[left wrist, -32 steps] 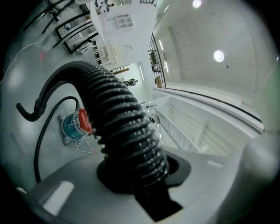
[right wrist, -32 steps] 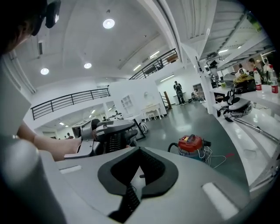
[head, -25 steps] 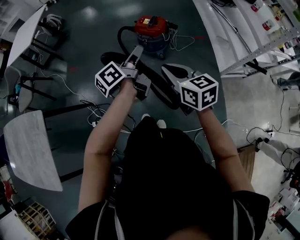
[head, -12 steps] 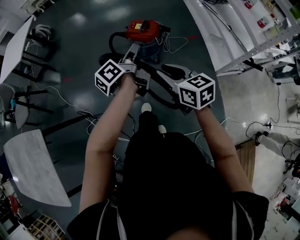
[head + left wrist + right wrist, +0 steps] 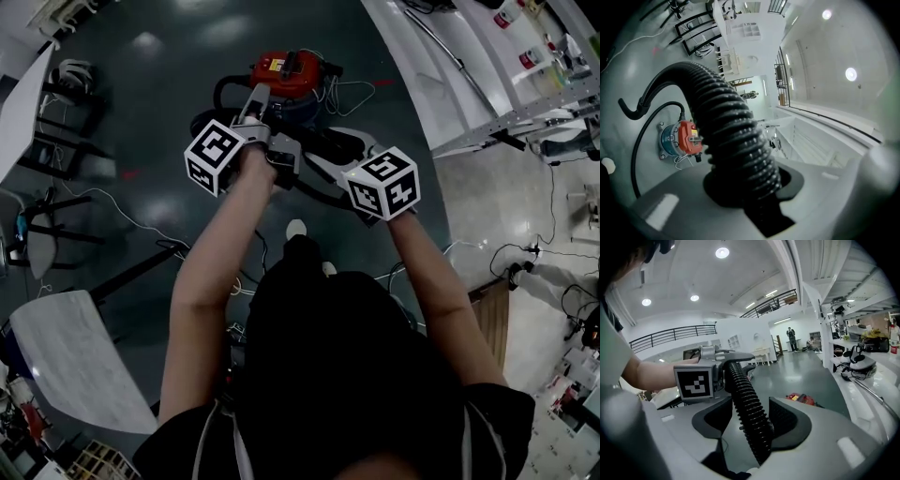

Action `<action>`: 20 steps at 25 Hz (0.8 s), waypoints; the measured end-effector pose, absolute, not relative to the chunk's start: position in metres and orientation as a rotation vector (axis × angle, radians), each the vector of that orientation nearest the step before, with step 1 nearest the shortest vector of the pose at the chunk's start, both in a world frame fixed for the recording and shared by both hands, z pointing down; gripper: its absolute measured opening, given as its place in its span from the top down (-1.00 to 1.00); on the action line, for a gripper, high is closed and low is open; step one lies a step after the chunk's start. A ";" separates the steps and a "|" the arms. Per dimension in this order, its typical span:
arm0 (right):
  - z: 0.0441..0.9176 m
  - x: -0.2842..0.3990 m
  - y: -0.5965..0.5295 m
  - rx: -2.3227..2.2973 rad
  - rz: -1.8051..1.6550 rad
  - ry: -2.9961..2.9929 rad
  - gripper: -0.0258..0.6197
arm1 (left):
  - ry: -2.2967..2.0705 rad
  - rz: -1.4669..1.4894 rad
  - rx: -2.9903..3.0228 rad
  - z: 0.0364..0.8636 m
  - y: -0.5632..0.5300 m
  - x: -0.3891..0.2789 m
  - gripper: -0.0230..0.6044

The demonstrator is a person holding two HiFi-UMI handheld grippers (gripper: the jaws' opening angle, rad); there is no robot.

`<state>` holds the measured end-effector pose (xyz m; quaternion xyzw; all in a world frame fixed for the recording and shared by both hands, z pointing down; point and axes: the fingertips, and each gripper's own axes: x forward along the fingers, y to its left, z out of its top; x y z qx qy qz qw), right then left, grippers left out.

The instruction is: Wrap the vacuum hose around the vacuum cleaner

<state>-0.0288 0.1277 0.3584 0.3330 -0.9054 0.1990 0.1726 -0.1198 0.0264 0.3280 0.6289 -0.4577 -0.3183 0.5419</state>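
Note:
A red and blue vacuum cleaner (image 5: 291, 70) stands on the dark floor ahead of me, and also shows in the left gripper view (image 5: 679, 139). Its black ribbed hose (image 5: 314, 183) runs from it to both grippers. My left gripper (image 5: 255, 98) is shut on the hose (image 5: 736, 140), which fills its jaws. Lower and to the right, my right gripper (image 5: 323, 141) has its jaws opening. The hose (image 5: 750, 413) still passes between them, with a gap at the left pad. The left gripper (image 5: 726, 359) shows in the right gripper view, holding the hose higher up.
White tabletops (image 5: 80, 366) and black frames stand at the left. White shelving (image 5: 487, 84) with bottles lines the right. Thin cables (image 5: 141, 220) trail over the floor, and a white cord (image 5: 352, 89) lies by the vacuum. A shoe (image 5: 296, 228) shows below the grippers.
The person has stepped closer to the vacuum cleaner. Both grippers have shifted a little left and forward with the hose.

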 end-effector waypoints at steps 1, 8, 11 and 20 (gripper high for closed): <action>0.359 -0.032 0.121 0.938 0.545 -2.565 0.17 | -1.092 -0.762 1.491 0.326 0.021 -0.124 0.61; 0.365 -0.056 0.085 0.873 0.399 -2.514 0.19 | -1.092 -0.773 1.525 0.319 -0.011 -0.145 0.62; 0.366 -0.062 0.075 0.818 0.365 -2.508 0.24 | -1.077 -0.776 1.531 0.321 -0.021 -0.149 0.61; 0.357 -0.062 0.051 0.682 0.311 -2.505 0.33 | -0.848 -0.753 1.548 0.329 -0.041 -0.142 0.51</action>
